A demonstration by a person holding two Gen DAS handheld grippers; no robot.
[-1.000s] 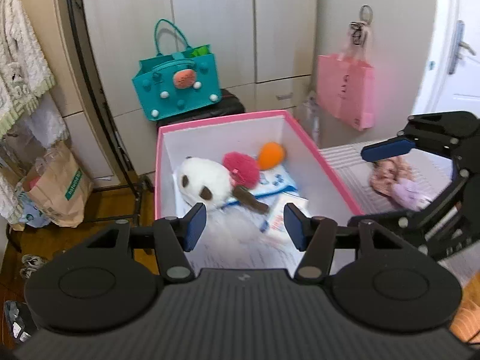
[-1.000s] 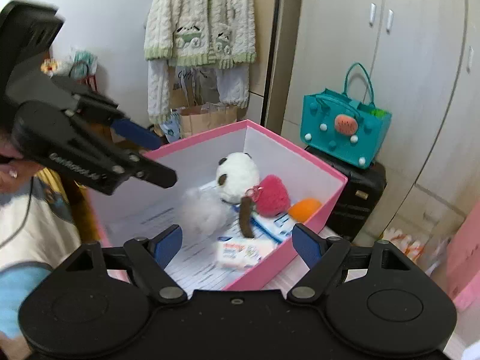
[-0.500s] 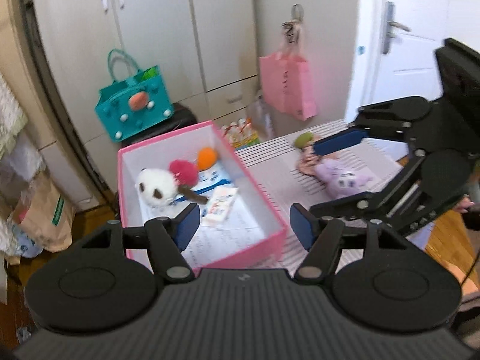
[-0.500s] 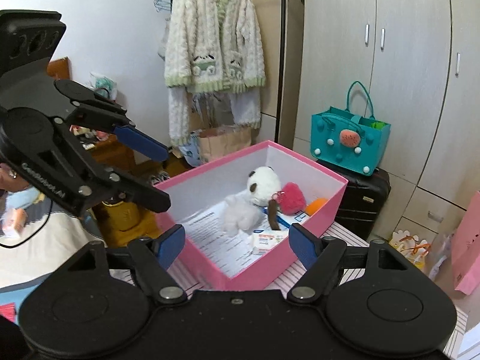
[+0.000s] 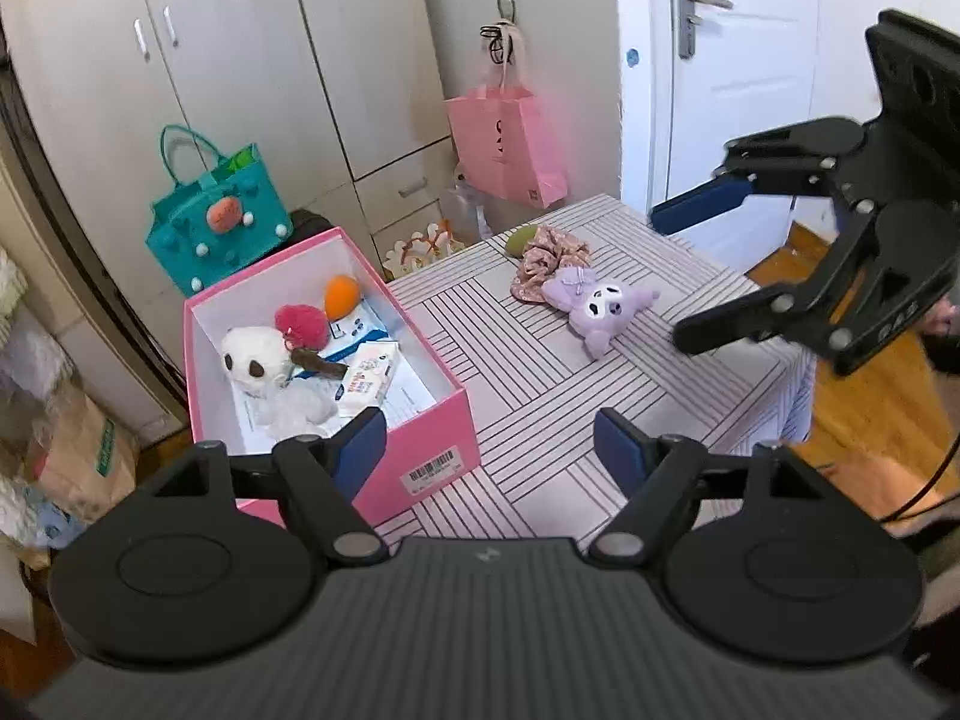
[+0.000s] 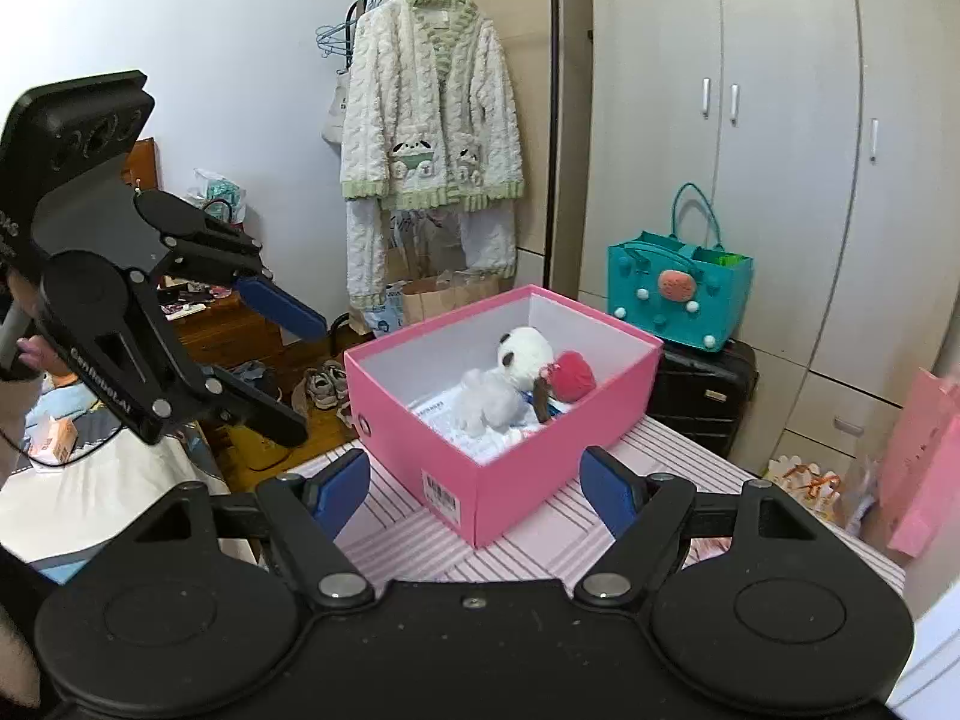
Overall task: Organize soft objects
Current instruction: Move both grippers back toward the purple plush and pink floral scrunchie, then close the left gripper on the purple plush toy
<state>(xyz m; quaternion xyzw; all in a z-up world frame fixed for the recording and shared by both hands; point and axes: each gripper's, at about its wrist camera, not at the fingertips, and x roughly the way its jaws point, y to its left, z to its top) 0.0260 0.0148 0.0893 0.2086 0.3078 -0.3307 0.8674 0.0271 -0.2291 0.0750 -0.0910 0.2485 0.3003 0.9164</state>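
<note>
**Grippers hover empty beside the pink box**

At left on the striped table (image 5: 528, 360), a pink box (image 5: 420, 438) holds a white panda plush (image 5: 255, 357), red pompom (image 5: 302, 324) and orange ball (image 5: 342, 295). The left gripper (image 5: 486, 447), jaws just widened, grips nothing. Farther right lie a floral scrunchie (image 5: 549, 255) and purple plush (image 5: 603, 306). The right gripper (image 5: 690, 276) hangs spread and empty.

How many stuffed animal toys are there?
2: a white panda plush lies in the pink box, and a purple plush lies on the striped table. Others may be hidden.
</note>
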